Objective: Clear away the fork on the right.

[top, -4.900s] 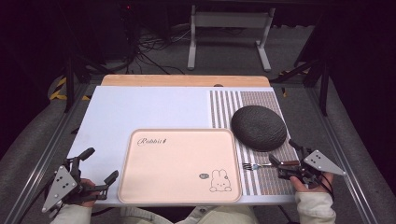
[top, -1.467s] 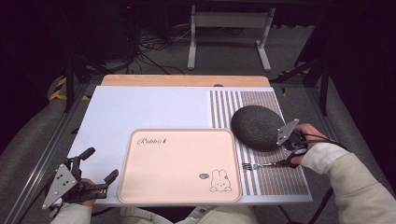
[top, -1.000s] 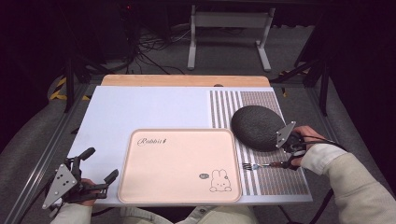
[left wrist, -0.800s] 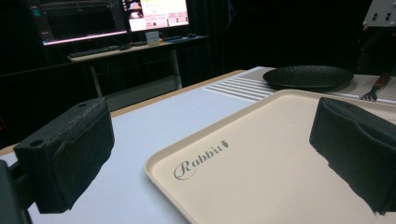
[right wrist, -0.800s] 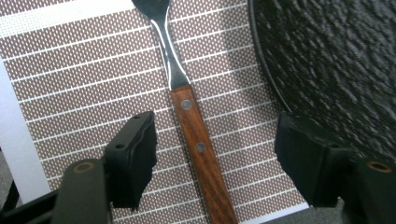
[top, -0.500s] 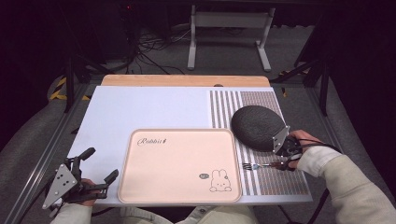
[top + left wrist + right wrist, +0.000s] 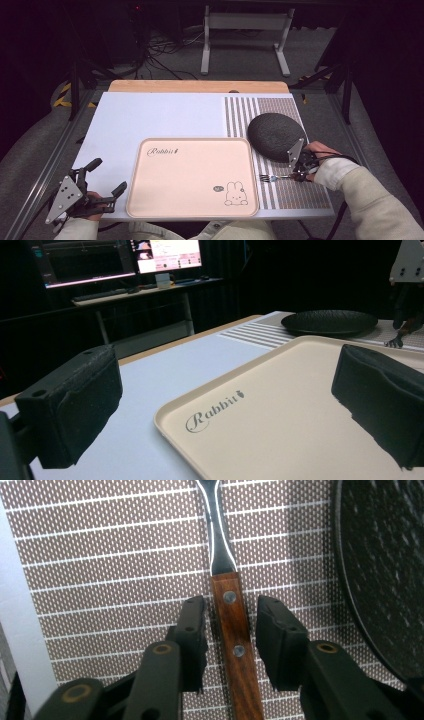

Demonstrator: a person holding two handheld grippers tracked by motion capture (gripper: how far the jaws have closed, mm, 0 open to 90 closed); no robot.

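The room is dark, with cables on the floor and lit screens (image 7: pixel 165 252) far back. The surface (image 7: pixel 150 120) is pale, with a striped brown mat (image 7: pixel 305 192) on its right side.

A fork (image 7: pixel 227 605) lies flat on that mat, just beside the dark round plate (image 7: pixel 276 136) and near the right edge of the pink tray (image 7: pixel 192 175) with a bunny on it. The tray has nothing on it. The fork points its prongs toward the tray.

The right tool (image 7: pixel 231 635) is low over the fork's wooden handle. Its jaws have just been closing, and the handle sits between them. There is still a small gap on each side, so they do not pinch it yet. The left tool (image 7: pixel 102 182) sits at the near left corner of the surface, spread wide with nothing in it.

The fork looks light, thin and stiff. It will not bend or break. The metal neck looks smooth and slippery, so I think it is a poor place to hold. The wooden handle is wider and less slick, so it is the best place to grab, near the two little rivets. The fork lies flat, so the jaws must reach right down to the mat, or it may slip out or tip, prongs down.
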